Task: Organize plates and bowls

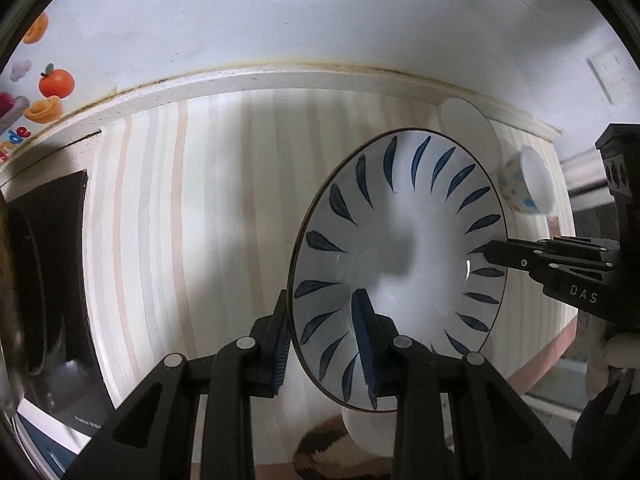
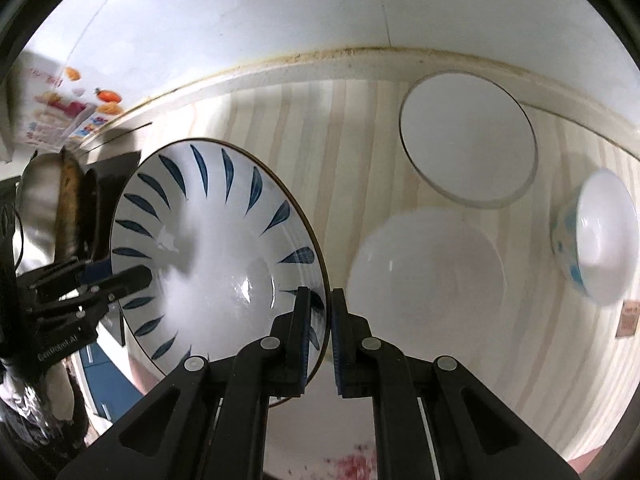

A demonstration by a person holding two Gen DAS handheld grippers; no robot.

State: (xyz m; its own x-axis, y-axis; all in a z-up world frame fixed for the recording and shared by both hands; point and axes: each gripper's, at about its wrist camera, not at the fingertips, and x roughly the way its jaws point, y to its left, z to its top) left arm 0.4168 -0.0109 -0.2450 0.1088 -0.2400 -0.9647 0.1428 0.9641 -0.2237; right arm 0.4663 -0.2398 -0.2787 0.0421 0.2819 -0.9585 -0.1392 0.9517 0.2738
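Note:
A shallow white dish with dark blue leaf strokes (image 1: 400,220) (image 2: 216,240) hangs tilted above the striped counter, held from two sides. My left gripper (image 1: 320,300) is shut on its near rim, one finger under and one inside. In the right wrist view my right gripper (image 2: 320,296) is shut on the dish's opposite rim. Each gripper also shows in the other view: the right gripper (image 1: 490,254) at the dish's right edge, the left gripper (image 2: 146,274) at its left edge.
On the striped cloth (image 2: 352,140) lie a flat white plate (image 2: 468,136) (image 1: 468,124), a plain white bowl (image 2: 424,276) and a small bowl with blue and coloured spots (image 2: 600,236) (image 1: 528,188). A black cooktop (image 1: 52,280) with a pot (image 2: 40,188) stands at the left. The wall is close behind.

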